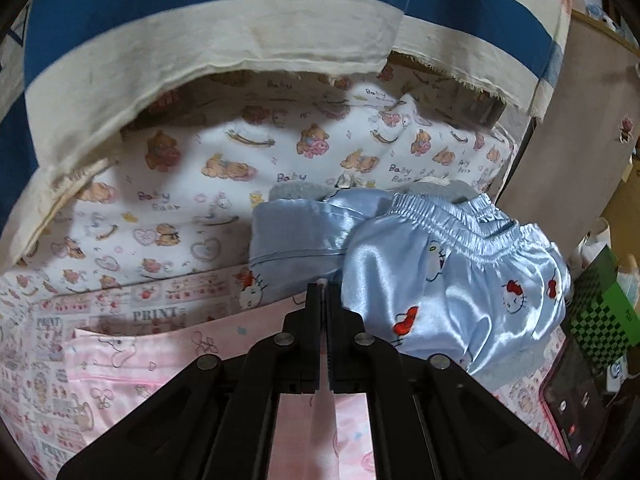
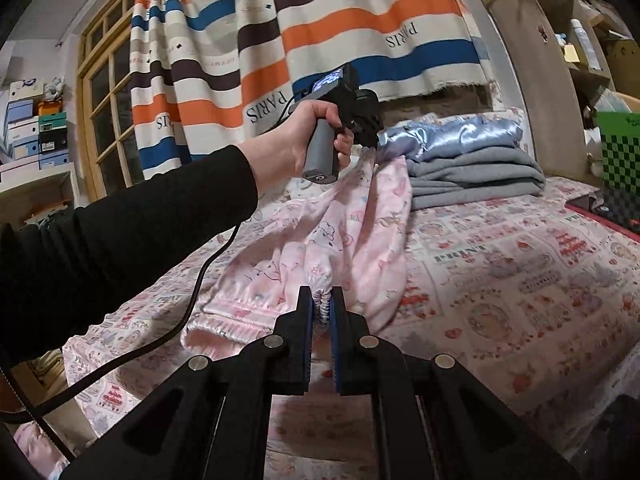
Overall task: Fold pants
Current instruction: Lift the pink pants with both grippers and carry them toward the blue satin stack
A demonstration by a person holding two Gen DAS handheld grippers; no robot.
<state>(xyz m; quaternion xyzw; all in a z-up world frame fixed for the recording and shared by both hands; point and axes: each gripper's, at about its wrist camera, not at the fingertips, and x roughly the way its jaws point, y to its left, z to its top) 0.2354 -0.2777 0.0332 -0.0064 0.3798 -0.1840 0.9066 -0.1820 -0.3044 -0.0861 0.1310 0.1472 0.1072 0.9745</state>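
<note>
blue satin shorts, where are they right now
In the left wrist view the blue satin shorts lie right of centre on a folded grey blanket, against the pillow at the bed's far end.

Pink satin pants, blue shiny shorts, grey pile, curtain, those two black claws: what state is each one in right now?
Pink satin pants: half lifted off the bed, stretched between both grippers, not yet folded.
Light blue satin shorts: crumpled on top of the stack.
Grey fleece garment: folded flat under the blue one.
Striped curtain: drawn, hanging down.
Phone with pink case: screen lit.
Left gripper: shut on pink fabric.
Right gripper: shut on the gathered waistband.
</note>
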